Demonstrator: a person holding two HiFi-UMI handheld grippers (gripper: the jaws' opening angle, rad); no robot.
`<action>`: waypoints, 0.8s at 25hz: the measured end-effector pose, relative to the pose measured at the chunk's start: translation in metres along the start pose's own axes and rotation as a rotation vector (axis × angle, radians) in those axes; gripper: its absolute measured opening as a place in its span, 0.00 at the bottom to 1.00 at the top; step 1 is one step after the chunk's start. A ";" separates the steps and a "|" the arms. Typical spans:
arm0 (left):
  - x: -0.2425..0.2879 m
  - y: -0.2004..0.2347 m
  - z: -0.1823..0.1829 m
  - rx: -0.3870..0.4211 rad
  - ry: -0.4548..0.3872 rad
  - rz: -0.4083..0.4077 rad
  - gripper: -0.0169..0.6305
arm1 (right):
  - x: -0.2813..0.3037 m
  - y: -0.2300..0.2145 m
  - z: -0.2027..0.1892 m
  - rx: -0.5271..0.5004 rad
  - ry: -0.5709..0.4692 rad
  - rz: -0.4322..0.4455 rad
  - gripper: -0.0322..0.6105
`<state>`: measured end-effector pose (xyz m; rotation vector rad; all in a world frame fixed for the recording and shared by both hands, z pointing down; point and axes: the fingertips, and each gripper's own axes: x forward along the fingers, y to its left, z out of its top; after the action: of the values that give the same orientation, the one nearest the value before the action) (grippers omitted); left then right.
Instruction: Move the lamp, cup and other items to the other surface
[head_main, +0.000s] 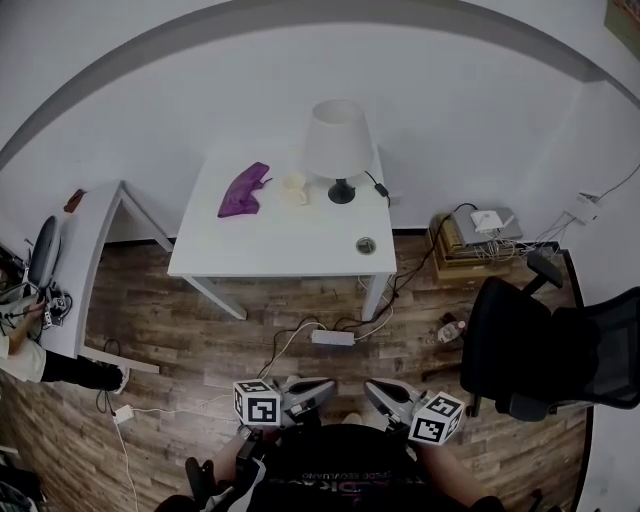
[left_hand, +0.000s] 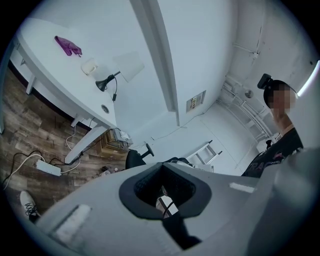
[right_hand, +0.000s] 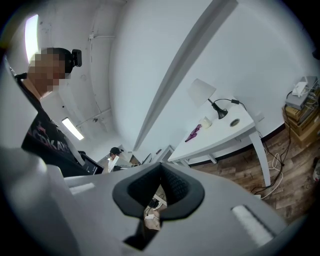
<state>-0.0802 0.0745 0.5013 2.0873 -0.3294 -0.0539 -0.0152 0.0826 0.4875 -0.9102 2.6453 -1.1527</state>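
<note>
One lamp, one cup, one purple thing on the bench (three items total). Left gripper and right gripper both have fingers pressed together.

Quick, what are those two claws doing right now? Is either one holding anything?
Left gripper: closed, holding nothing.
Right gripper: closed, holding nothing.

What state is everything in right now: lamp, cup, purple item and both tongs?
lamp: upright on the white table, untouched.
cup: on the table, left of the lamp's base, apart from it.
purple item: lying flat on the table, left of the cup.
left tongs: shut, empty, low by the person's body, short of the table.
right tongs: shut, empty, likewise short of the table.
</note>
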 end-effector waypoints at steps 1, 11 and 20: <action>0.000 0.003 0.005 -0.002 0.005 -0.007 0.02 | 0.005 -0.002 0.002 -0.001 -0.002 -0.010 0.06; -0.026 0.038 0.061 -0.027 0.019 -0.057 0.02 | 0.064 -0.007 0.028 -0.016 -0.044 -0.082 0.07; -0.072 0.074 0.110 -0.051 0.003 -0.080 0.02 | 0.137 -0.007 0.037 -0.035 -0.044 -0.095 0.10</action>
<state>-0.1842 -0.0351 0.5001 2.0493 -0.2401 -0.1060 -0.1112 -0.0226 0.4835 -1.0653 2.6212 -1.0958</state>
